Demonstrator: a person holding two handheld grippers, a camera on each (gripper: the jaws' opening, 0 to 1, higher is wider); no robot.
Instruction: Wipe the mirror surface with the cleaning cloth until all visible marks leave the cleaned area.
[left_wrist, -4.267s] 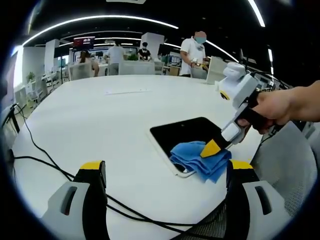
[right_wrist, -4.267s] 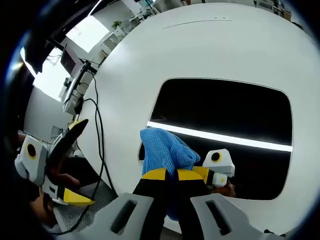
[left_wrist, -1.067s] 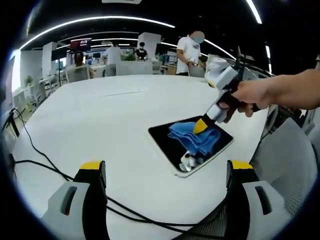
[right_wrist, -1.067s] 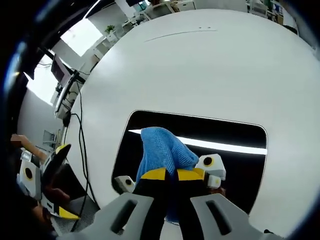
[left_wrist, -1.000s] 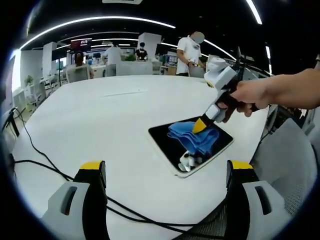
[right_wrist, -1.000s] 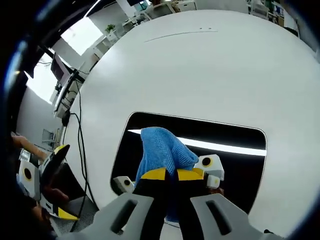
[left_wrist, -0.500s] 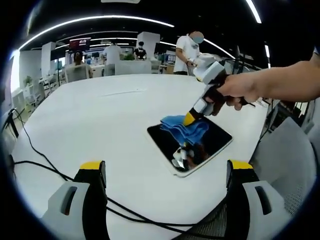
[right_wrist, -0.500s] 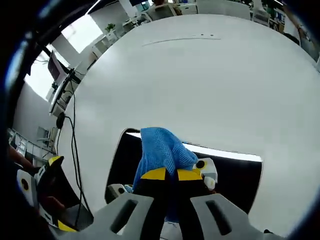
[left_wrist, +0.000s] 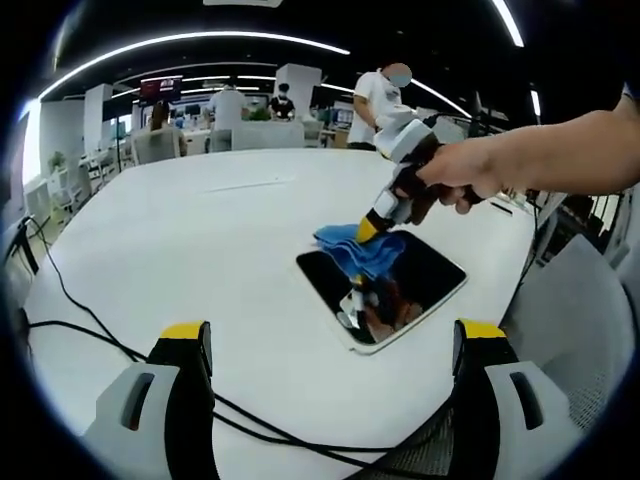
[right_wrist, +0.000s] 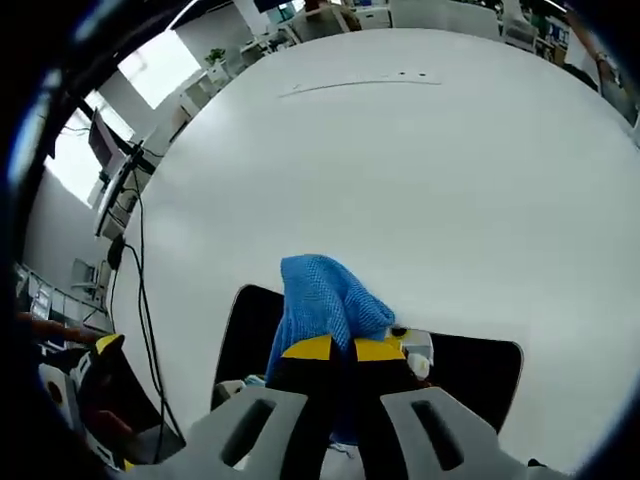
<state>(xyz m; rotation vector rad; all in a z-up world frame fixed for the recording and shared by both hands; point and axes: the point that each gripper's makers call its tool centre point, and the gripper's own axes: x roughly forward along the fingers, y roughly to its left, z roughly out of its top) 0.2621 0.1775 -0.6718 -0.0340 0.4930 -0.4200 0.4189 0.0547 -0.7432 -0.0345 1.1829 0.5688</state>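
Under the cloth (right_wrist: 325, 300), mirror (right_wrist: 250, 335) partly hidden.

Glossy mirror (left_wrist: 400, 290), knitted blue cloth (right_wrist: 325, 300), matt white table (left_wrist: 200, 240)

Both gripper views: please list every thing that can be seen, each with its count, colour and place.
Table: one, white, under everything.
Mirror: one, dark glass with a pale rim, flat on the table.
Cleaning cloth: one, blue, on the far edge of the mirror.
Cables: several, black, on the near left of the table.
People: a few, standing beyond the table.
Right gripper: one, yellow tips, shut on the cleaning cloth.
Left gripper: one, yellow tips, open, at the near table edge.
Hand: one, holding the right gripper.
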